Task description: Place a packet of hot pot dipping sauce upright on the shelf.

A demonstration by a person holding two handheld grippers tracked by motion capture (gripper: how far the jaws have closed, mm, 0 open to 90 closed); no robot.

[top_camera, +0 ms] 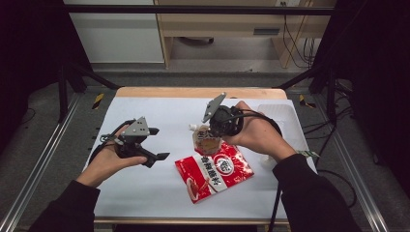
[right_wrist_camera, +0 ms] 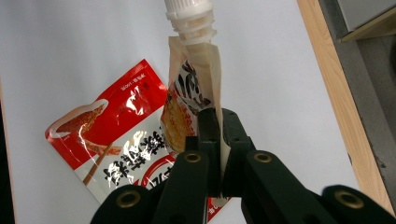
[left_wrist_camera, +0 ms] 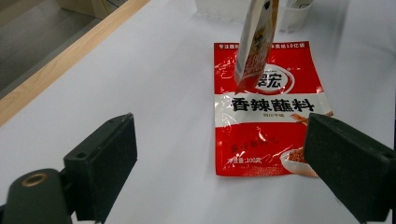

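Your left gripper (top_camera: 153, 143) hangs over the white table (top_camera: 145, 183) left of the red packet (top_camera: 213, 171), its jaws spread wide and holding nothing. The packet lies flat. Above its far end, your right gripper (right_wrist_camera: 214, 122) pinches a spouted pouch (right_wrist_camera: 190, 93) by its edge, lifted off the table.

Plenty of bare table (top_camera: 154, 188) on the left and along the near edge. Mid-right is crowded: the red packet (top_camera: 213, 171) lies flat, the spout pouch (top_camera: 206, 140) hangs over its far end, and a clear tray (top_camera: 283, 116) sits far right.
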